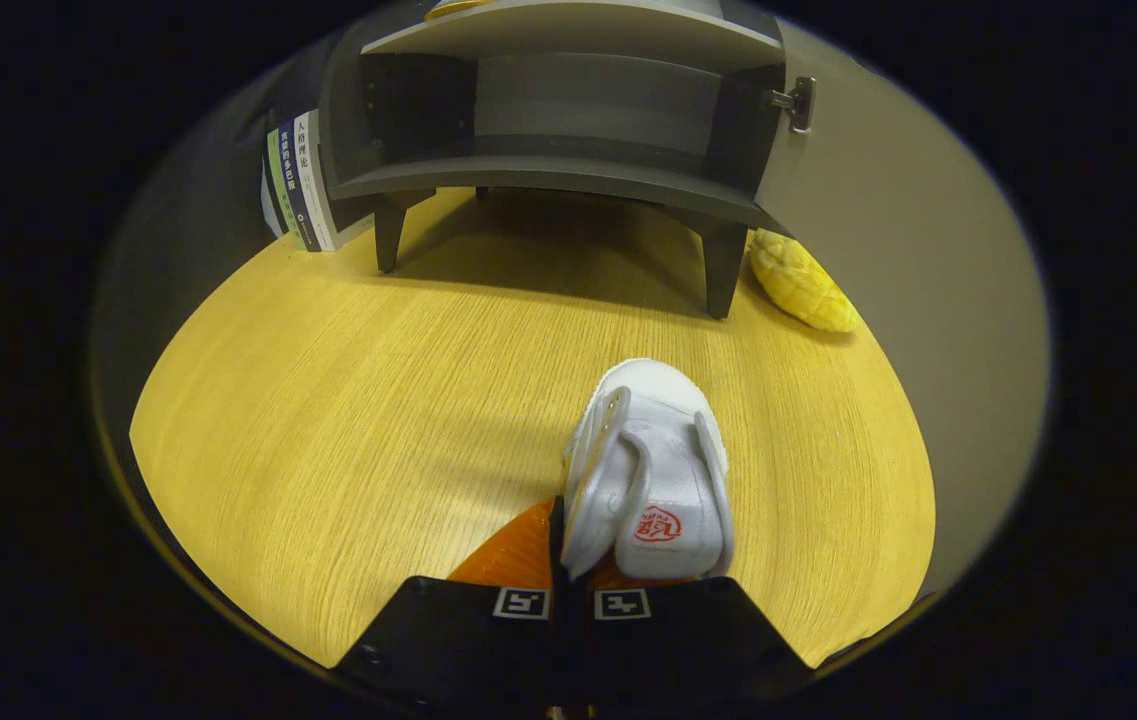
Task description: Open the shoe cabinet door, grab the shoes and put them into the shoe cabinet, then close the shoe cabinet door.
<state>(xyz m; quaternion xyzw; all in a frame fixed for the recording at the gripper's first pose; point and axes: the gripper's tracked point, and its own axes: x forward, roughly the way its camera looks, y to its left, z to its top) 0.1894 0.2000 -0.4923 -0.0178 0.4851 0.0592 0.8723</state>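
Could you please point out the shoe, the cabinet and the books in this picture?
Shoe (663,460): gripper view, on its white upper, held between the fingers.
Cabinet (568,180): gripper view, front edge of its lower shelf.
Books (300,185): gripper view, on the upright spines beside the cabinet.

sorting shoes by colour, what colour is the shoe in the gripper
White, with a small red logo on its tongue; the shoe shows best in the gripper view, pinched by the gripper.

Setting: staged household corner on a tabletop. Light wood-grain table (328,400). Small dark shoe cabinet (568,110) on short legs, door (888,250) swung open, metal hinge (796,103) exposed, shelves bare. Row of books (296,185) leaning beside the cabinet. Yellow pineapple-shaped bun (803,282) near one leg. Plain grey walls behind.
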